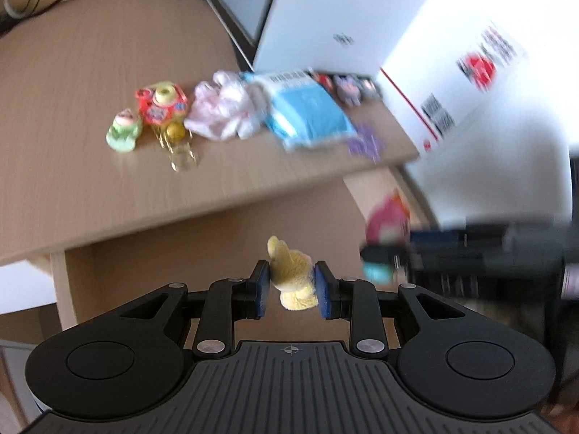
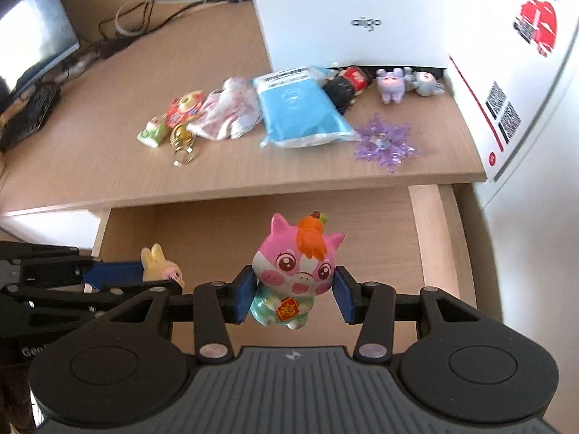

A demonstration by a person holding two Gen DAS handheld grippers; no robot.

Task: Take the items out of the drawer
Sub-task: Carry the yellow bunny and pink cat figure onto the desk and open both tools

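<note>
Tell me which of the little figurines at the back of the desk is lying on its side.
The grey figurine, rightmost by the white box. The purple figurine beside it stands upright.

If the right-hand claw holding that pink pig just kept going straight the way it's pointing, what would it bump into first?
Probably the bare wooden floor of the open drawer: the right gripper, shut on the pink pig, points down into it. Nothing else seems to lie ahead, though depth is hard to judge.

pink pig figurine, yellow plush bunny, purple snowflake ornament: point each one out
pink pig figurine (image 2: 295, 271): right wrist view, on its face
yellow plush bunny (image 1: 293, 275): left wrist view, on its body
purple snowflake ornament (image 2: 383, 143): right wrist view, on its centre
</note>
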